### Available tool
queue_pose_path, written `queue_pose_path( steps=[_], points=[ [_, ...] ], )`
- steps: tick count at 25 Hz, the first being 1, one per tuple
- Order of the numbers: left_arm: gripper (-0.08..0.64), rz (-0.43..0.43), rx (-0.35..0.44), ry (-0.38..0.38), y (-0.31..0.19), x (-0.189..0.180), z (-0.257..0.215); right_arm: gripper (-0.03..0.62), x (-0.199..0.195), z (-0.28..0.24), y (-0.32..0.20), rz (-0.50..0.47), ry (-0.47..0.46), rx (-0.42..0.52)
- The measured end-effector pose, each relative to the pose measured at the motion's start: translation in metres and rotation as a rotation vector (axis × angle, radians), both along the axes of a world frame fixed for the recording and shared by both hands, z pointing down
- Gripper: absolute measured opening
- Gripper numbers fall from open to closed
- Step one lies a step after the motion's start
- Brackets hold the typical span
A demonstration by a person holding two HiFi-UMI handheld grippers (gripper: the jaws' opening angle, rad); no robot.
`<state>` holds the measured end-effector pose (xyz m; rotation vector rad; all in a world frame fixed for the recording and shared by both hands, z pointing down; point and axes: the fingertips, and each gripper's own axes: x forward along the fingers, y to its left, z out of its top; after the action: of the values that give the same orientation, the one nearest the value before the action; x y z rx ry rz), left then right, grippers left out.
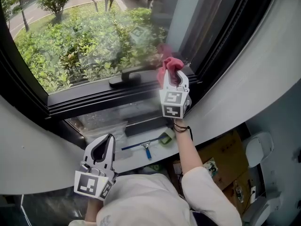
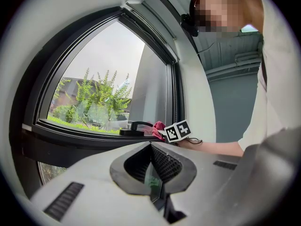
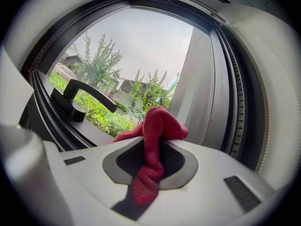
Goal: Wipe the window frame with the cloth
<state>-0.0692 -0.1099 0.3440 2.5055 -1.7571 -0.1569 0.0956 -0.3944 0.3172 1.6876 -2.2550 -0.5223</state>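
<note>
Cloth (image 1: 171, 64) near window handle (image 1: 124, 79); squeegee (image 1: 146, 149) below.

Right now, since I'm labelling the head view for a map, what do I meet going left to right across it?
Left claw → window handle → cloth → cardboard box

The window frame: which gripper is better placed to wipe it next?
Right. The right gripper is shut on the red cloth, up at the window frame beside the handle. The left gripper is shut, empty, and hangs low, away from the frame.
</note>
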Motion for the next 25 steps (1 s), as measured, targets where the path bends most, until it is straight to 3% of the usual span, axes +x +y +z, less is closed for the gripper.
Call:
queue_pose_path(
  steps=[25],
  points=[
    [0.008, -0.027, 0.007, 0.002, 0.012, -0.015, 0.000, 0.083, -0.043, 0.003, 0.018, -0.046, 0.036, -0.030]
  ],
)
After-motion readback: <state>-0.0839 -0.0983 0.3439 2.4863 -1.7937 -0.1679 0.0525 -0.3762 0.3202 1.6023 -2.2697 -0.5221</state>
